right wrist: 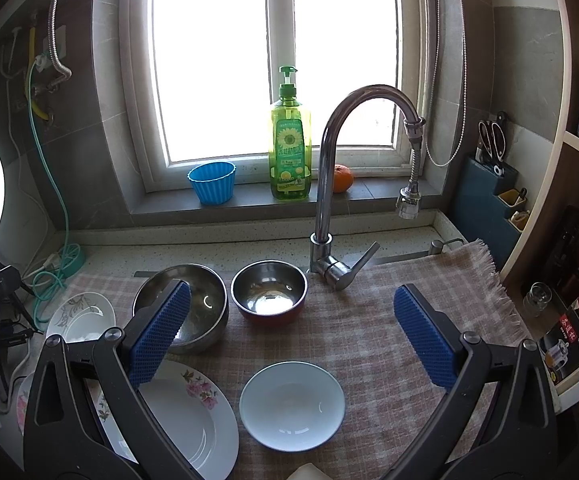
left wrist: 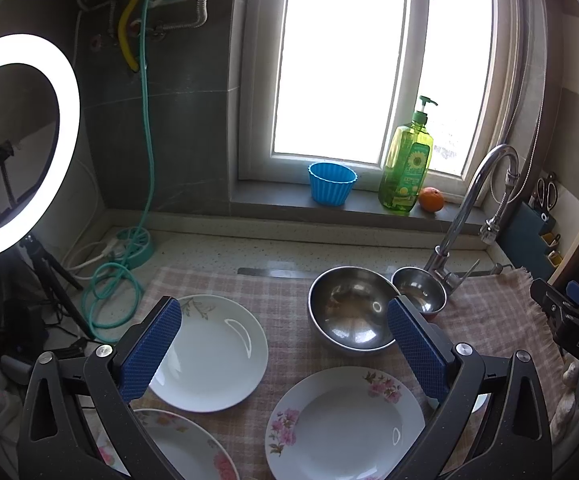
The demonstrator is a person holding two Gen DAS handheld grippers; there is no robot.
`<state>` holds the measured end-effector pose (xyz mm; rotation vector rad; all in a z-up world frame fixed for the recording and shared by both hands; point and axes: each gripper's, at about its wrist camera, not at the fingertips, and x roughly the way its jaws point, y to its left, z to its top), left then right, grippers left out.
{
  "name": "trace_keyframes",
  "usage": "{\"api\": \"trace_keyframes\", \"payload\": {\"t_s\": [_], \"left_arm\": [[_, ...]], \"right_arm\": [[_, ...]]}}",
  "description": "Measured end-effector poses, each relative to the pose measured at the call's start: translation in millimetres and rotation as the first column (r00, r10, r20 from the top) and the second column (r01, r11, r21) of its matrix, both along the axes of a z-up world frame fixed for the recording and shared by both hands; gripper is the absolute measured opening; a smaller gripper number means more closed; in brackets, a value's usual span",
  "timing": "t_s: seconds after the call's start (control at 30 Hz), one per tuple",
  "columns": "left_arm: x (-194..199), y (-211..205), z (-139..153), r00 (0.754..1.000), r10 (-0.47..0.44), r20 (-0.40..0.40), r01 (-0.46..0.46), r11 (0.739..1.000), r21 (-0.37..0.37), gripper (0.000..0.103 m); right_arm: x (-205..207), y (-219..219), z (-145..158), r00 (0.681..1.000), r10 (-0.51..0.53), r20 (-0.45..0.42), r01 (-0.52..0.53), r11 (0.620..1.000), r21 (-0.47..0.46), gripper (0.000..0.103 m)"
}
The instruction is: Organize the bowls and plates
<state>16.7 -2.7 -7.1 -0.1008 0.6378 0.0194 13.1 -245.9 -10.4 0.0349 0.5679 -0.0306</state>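
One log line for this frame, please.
left gripper: open, empty | right gripper: open, above white bowl | plates, steel bowls unstacked on cloth

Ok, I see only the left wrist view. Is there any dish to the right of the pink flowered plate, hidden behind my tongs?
Observer: Yes, a white bowl stands upright and empty on the checked cloth, just right of that plate.
Operator: And the right tongs, do they hold something?
Observer: No, the right tongs are open and hold nothing.
Operator: Is anything fragile at the far right?
Observer: A clear glass stands on the shelf beside the cloth.
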Motion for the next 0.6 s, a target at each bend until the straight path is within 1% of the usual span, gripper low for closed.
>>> {"api": "trace_keyframes", "payload": {"t_s": [0.43,0.6], "left_arm": [[7.2,-2.3,-0.8,1.0,-0.009,-0.006,0.009,1.0,-0.004,0.102],[9.6,2.7,-3.1,1.0,-0.017,-0.008,0.017,1.0,-0.009,0.102]], "right_arm": [[2.0,-0.5,-1.8,1.0,0.0,-0.002,0.0,1.0,-0.001,0.103],[3.3,-1.0,-3.4,1.0,-0.003,0.001,0.003,1.0,-0.007,0.103]]}}
